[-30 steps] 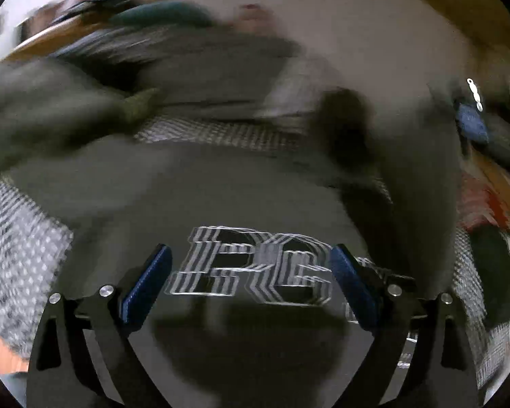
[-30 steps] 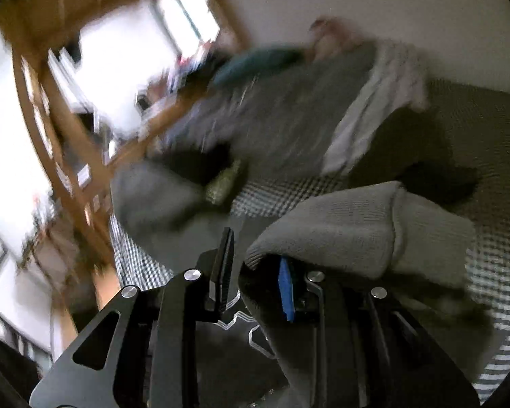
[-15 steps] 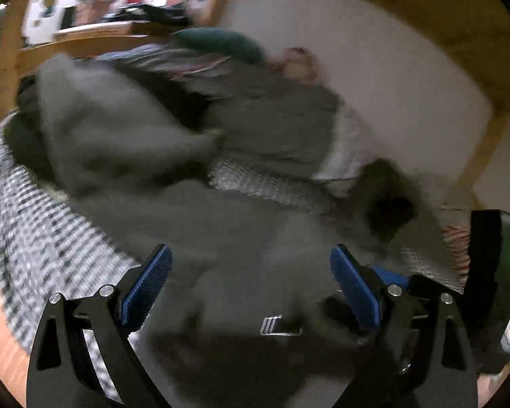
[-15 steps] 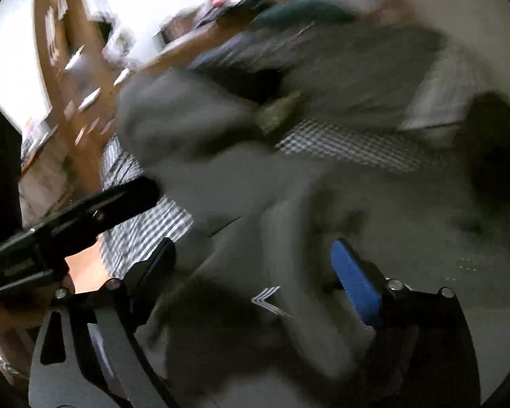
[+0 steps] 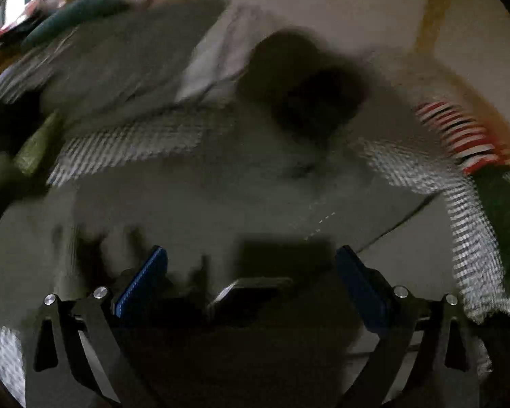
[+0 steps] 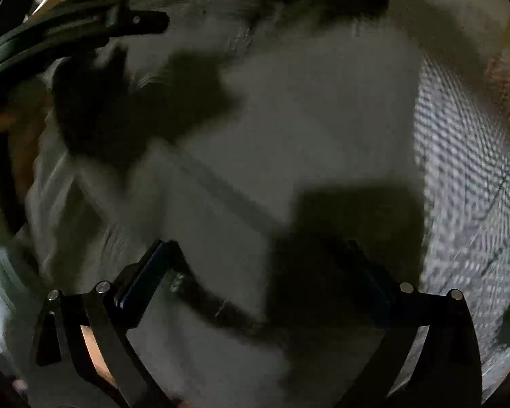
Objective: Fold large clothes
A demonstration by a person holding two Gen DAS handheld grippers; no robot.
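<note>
Both wrist cameras look steeply down, close over the grey garment point(image 5: 221, 197) on the checked bed point(image 6: 459, 170); the right sits nearer.

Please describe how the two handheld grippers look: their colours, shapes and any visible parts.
The left gripper and the right gripper look alike. Each has two black angular fingers built from flat linkage bars with cut-out openings, joined by round silver bolts. The inner face of each finger carries a ribbed blue pad. No cable, marking or sleeve can be seen clearly; the pictures are blurred.
</note>
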